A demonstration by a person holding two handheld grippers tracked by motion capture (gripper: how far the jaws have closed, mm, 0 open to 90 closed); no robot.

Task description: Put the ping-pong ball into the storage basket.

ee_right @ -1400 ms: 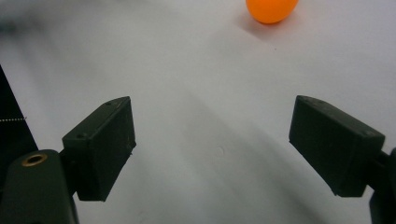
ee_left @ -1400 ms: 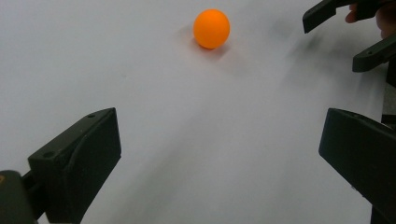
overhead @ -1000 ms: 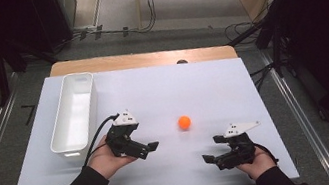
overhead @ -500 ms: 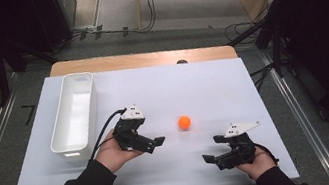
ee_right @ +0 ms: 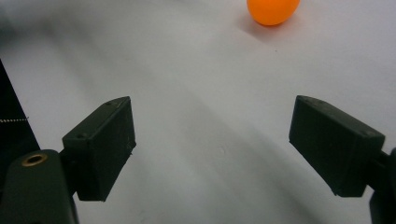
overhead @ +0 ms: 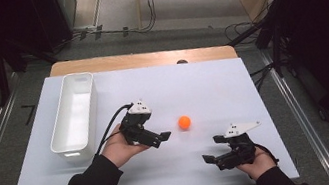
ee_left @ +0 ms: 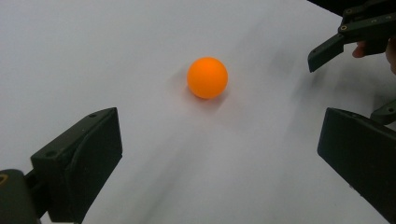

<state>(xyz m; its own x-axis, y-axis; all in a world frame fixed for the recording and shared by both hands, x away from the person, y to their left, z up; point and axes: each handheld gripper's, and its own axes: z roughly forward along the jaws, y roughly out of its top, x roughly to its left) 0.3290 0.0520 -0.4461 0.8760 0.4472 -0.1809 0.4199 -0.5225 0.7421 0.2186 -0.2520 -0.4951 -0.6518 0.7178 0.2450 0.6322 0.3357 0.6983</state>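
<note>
Orange ball (overhead: 184, 122), white bin (overhead: 74, 118), white tabletop (overhead: 202, 86), seemingly black grippers.

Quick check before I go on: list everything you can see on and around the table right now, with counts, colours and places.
Small round orange ball: one, orange, on the sheet right of centre, untouched.
Long white plastic bin: one, white, left side of the sheet.
White sheet: one, covering the table.
Wooden tabletop: one, tan, showing at the far edge.
Left gripper: one, black, jaws open, pointing at the ball.
Right gripper: one, black, jaws open, near right.
</note>
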